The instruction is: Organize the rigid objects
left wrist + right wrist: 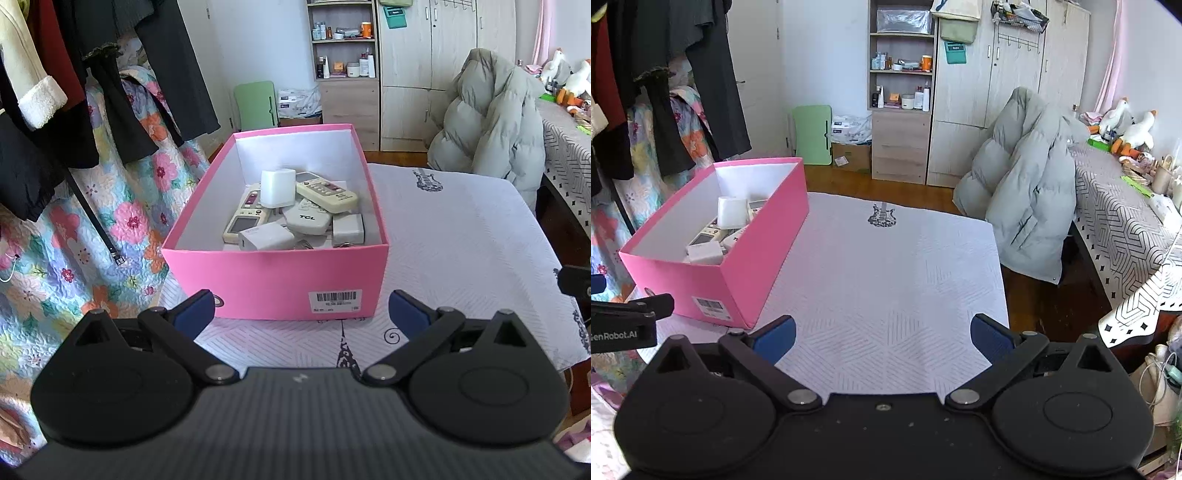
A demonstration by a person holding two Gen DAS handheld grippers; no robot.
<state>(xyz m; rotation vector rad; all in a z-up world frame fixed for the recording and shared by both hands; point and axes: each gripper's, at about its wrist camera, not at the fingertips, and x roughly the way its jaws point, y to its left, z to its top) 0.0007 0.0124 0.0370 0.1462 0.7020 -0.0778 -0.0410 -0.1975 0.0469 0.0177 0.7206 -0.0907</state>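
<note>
Hovering left gripper (301, 308) fingers apart | pink box (280, 273) holds remotes (327, 192), seemingly chargers (266, 236)

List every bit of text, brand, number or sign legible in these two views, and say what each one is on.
"TCL": on the white remote in the pink box.
"GenRobot.AI" (first letter cut off): on the left gripper, seen from the right wrist view.
Barcode label on the box front: digits too small to read.
Teal sign on the wardrobe: blurred, unreadable.
Remote button labels: too small.
</note>
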